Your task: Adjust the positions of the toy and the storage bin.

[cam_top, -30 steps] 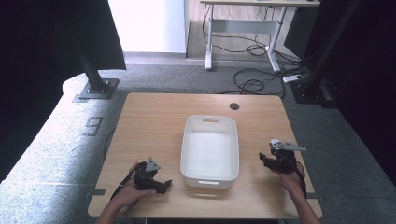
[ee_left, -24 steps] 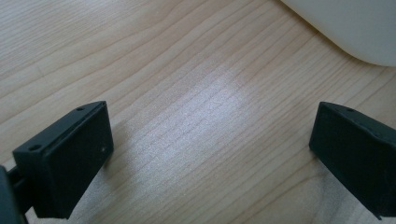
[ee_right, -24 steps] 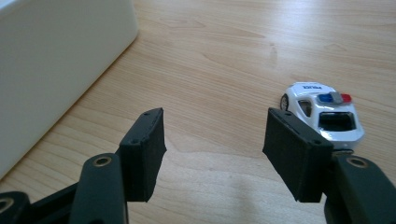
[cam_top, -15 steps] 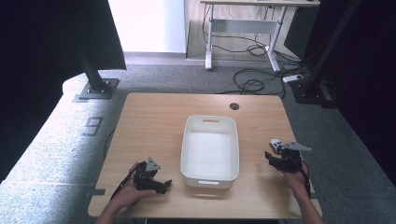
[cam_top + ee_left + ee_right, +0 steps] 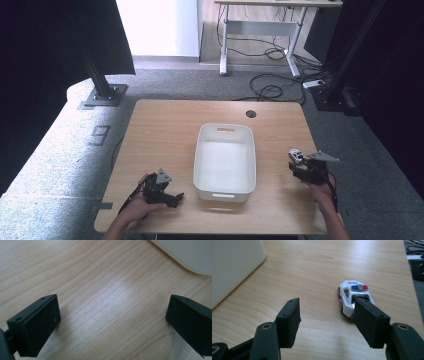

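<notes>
- A light wooden table [image 5: 165, 130] seen from above, standing on grey carpet, with a person's two forearms coming in from the bottom edge
- A white plastic tub [image 5: 225, 161] sits near the middle of the table, long side running away from the person, with nothing inside it; a handle slot is cut in each short wall
- The right gripper [image 5: 300, 168] is held low over the table to the right of the tub, well apart from it, with a grey three-cornered plate on top
- Its two black jaws stand spread wide, with nothing pinched between them
- A small toy police car [image 5: 352, 297], white with a blue and red light bar on its roof, stands on its wheels on the bare wood just ahead of the right gripper
- In the right gripper view the car lies toward the right-hand jaw, whose tip hides part of its near end; whether that jaw touches the car cannot be told
- From above, the car [image 5: 296, 155] shows as a small white shape near the table's right edge, just beyond the gripper's tips
- The left gripper [image 5: 172, 197] rests low at the near left of the table, its tips pointing toward the tub's near left corner
- In the left gripper view its jaws are spread wide over bare wood grain, gripping nothing, with a curved corner of the tub [image 5: 190, 255] at the top right
- A round cable hole [image 5: 251, 114] lies in the table top beyond the tub
</notes>
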Tool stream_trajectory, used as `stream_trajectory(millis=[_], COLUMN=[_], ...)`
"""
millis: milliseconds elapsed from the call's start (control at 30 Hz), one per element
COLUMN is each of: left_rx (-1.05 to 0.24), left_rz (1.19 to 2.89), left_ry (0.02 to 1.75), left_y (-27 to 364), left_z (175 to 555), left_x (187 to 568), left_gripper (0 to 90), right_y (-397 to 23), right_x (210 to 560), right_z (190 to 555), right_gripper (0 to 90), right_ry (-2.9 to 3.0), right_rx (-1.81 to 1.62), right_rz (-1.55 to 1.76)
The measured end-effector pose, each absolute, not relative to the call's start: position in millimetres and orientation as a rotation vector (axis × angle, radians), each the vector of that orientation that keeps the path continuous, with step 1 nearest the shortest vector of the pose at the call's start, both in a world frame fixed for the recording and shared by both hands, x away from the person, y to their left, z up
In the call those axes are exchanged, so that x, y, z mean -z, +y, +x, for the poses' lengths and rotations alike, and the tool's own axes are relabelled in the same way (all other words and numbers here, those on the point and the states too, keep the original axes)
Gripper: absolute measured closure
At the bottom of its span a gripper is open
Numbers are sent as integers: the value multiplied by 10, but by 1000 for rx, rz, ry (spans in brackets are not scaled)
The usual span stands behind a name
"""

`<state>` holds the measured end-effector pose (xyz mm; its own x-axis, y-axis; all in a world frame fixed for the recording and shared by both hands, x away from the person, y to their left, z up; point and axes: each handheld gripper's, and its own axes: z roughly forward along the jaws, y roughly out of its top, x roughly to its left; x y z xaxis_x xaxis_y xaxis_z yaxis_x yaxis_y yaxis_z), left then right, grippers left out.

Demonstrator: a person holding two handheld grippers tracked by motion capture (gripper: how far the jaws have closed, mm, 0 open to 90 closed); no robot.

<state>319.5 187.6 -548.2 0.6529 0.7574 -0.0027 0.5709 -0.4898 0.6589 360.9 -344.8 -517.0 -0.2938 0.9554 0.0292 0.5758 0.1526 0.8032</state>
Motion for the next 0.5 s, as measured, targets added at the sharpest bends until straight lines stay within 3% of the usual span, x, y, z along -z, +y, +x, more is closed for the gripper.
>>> stream_trajectory(millis=[500], left_rx=[-382], left_rz=[2236], left_ry=[1025], left_y=[1877], left_z=[3195], left_x=[5482], left_gripper=[0], right_y=[-3586], right_x=[5264], right_z=[3635], right_gripper=[370], right_ry=[1925], right_rx=[-964], right_rz=[1494])
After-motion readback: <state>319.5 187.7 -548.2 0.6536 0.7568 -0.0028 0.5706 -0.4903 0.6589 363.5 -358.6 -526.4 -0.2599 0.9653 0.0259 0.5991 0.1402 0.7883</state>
